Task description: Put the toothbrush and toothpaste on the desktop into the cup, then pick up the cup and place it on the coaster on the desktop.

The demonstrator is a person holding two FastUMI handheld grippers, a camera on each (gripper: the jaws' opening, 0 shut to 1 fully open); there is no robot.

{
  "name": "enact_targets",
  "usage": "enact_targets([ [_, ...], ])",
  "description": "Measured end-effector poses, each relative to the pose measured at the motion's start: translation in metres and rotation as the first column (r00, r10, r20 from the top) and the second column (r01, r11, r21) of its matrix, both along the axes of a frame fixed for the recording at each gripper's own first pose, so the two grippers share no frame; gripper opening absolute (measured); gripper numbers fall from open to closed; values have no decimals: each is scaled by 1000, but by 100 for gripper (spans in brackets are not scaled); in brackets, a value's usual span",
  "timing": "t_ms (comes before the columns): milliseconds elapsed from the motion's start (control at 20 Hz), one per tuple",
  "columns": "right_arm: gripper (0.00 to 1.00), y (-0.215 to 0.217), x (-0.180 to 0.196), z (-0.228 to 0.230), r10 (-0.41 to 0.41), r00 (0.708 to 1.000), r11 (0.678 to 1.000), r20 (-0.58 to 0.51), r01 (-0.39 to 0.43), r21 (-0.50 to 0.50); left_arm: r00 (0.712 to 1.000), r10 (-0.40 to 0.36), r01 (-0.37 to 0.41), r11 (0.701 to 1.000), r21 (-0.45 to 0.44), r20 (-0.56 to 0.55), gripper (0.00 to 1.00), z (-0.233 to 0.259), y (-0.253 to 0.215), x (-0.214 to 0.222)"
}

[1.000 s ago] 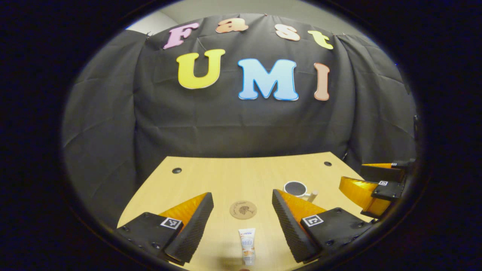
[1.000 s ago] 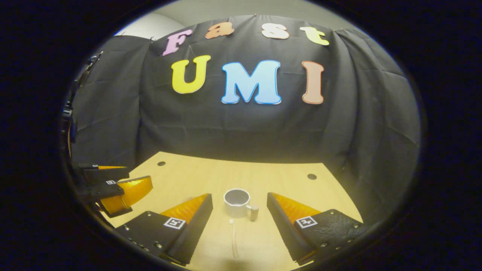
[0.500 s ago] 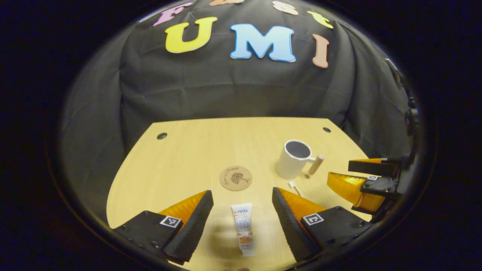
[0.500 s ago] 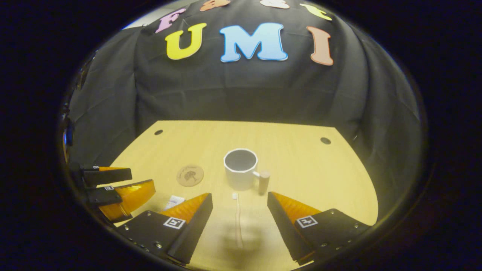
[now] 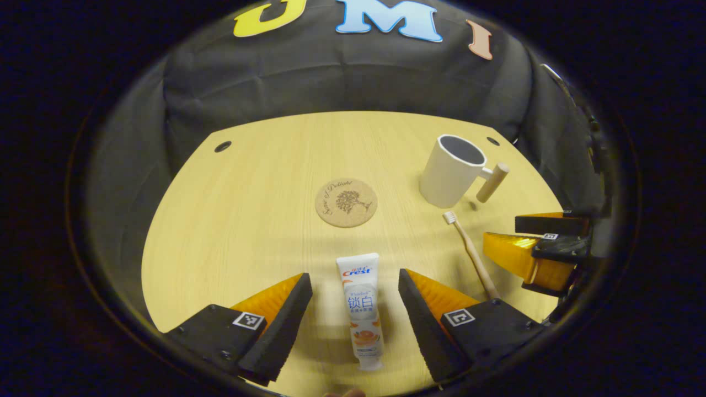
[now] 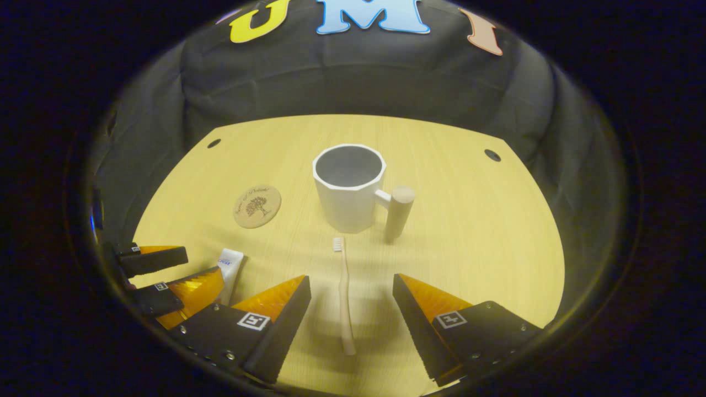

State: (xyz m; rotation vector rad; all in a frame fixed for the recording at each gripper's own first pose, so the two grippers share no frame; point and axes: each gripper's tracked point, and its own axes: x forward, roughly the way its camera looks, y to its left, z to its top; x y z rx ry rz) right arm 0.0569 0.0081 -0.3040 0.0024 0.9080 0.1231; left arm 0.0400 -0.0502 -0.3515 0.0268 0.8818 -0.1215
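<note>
In the left gripper view I see my left gripper (image 5: 356, 309) with its jaws spread wide apart, clamped on nothing. The white toothpaste tube with orange and blue print (image 5: 361, 309) lies flat on the pale wooden desktop (image 5: 248, 220) between the two fingers, touching neither; its cap end points toward me and the very tip sits close to the bottom edge, hard to make out.

Beyond the tube lies the round cork coaster with a printed tree (image 5: 346, 202), bare. To the far right stands the white faceted cup with a wooden peg handle (image 5: 451, 170), upright; I can't see to the bottom of its dark inside from here. The bamboo toothbrush with white bristles (image 5: 470, 251) lies near the cup, bristles toward it, and its handle end is hidden behind my left gripper's right finger.

In the right gripper view my right gripper (image 6: 351, 309) is likewise wide open and gripping nothing, the toothbrush (image 6: 344, 292) lying between its fingers, clear of both. The cup (image 6: 348, 187) stands just past the bristles. The toothpaste (image 6: 229, 267) at the left is half hidden behind the other gripper (image 6: 165, 275), whose body is cut off at the edge.
</note>
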Motion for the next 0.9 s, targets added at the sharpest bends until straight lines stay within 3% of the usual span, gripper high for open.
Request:
enact_targets([
  [250,93,2,-1,-32,-4,991,1000,-136,3,-11,995,32,-31,999,13,-96,100,-29,6,-2],
  [650,88,5,0,-52,11,975,999,-223,-18,-29,988,50,-44,998,50,-146,100,-50,7,-3],
  [850,82,7,-1,-57,17,970,999,-243,-24,-26,987,41,-34,998,50,-156,100,-50,2,-2],
  [900,68,6,-2,-56,16,968,999,-250,-22,-24,987,31,-23,998,53,-158,87,-50,0,-2],
])
